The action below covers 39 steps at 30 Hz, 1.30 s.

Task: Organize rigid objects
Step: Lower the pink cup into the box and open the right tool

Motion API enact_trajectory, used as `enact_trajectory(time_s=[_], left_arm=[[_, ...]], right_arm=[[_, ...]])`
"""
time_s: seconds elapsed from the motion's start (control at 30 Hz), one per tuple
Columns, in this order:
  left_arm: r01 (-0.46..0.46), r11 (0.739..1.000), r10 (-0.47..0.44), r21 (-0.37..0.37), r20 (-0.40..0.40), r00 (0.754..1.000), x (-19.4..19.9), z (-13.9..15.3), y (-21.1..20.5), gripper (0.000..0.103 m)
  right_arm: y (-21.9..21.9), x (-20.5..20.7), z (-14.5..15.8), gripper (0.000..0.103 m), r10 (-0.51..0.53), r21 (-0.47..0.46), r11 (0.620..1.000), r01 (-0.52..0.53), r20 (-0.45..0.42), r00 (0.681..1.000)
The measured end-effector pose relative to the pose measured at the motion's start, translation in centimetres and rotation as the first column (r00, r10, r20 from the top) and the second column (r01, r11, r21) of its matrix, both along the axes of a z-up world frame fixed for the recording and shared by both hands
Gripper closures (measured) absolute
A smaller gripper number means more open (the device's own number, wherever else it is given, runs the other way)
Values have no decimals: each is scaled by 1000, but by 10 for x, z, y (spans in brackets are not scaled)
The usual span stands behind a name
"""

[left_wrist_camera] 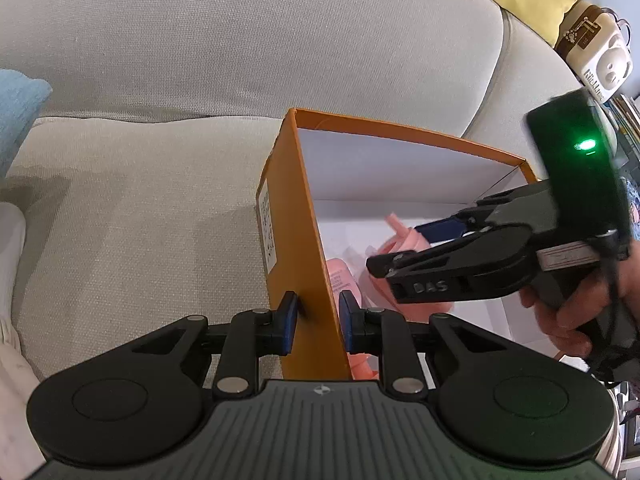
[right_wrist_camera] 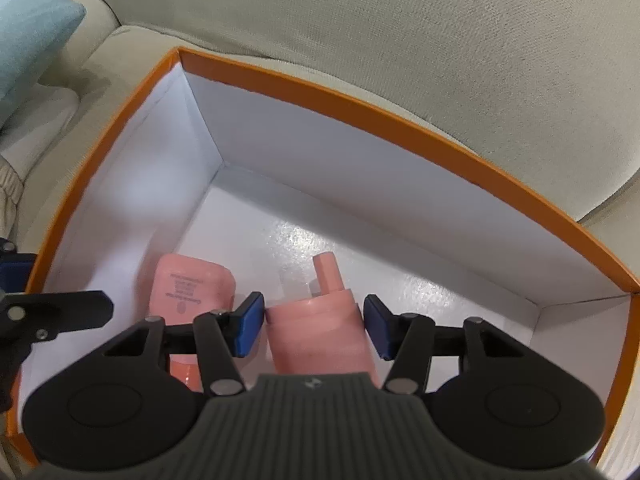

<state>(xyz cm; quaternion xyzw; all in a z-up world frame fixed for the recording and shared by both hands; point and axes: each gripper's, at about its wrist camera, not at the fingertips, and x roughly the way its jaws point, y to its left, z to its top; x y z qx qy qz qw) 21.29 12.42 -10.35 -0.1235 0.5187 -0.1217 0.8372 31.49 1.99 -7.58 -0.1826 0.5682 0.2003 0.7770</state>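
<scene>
On the pale grey sofa (left_wrist_camera: pixel 140 200) sits my orange box (right_wrist_camera: pixel 360 100), and inside it the pink bottle (right_wrist_camera: pixel 320 332) lies on the white floor between my right claw (right_wrist_camera: pixel 314 326)'s half-spread pads. The left pad touches it; the right shows a sliver of gap, so I can't call it gripped. It looks light, stiff and slick; I'd hold the broad body, not the thin spout. A second pink bottle (right_wrist_camera: pixel 192 288) lies just beside it, and my left claw (left_wrist_camera: pixel 318 322) pinches the box's near wall.

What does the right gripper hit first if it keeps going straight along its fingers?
Most likely the pink pump bottle lying in the orange box: it sits right between the right gripper's open jaws. Past it is the box's white floor; depth is unclear.
</scene>
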Motion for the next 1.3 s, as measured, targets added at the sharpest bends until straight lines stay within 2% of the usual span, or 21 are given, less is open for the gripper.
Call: enact_trajectory(time_s=[0.17,0.3,0.47,0.6,0.73,0.83,1.03,1.23,1.3], left_arm=[[-4,1000,4,4,3,1000,0,0,-3,78],[-5,1000,5,0,4,1000,-1,1,-3,78],[-4,1000,4,0,6,1000,-2,3,-4,78],[-7,1000,7,1,7,1000,-2,2,-4,78],[-12,1000,12,0,10,1000,-3,2,-4,79],[-11,1000,11,1,10,1000,-3,3,-6,79],[-8,1000,8,3,12,1000,-3,2,-7,79],[-14,1000,14,3,8,1000,-4,1,-7,79],[-18,1000,19,-14,5,1000,-4,1,-5,79]], right_arm=[[-9,-6,26,47,1,107,994,-9,75,997],[-6,-6,30,47,-8,117,993,-5,107,994],[-6,-17,24,47,-6,111,994,-3,81,997],[-23,-33,13,47,-11,48,999,9,55,998],[-33,-36,7,48,-46,86,995,43,39,998],[-23,-31,10,48,-53,150,988,45,50,997],[8,-11,17,48,-96,233,970,64,128,987],[36,-5,7,47,-87,302,952,53,100,991],[38,-6,8,46,-74,297,954,36,118,990]])
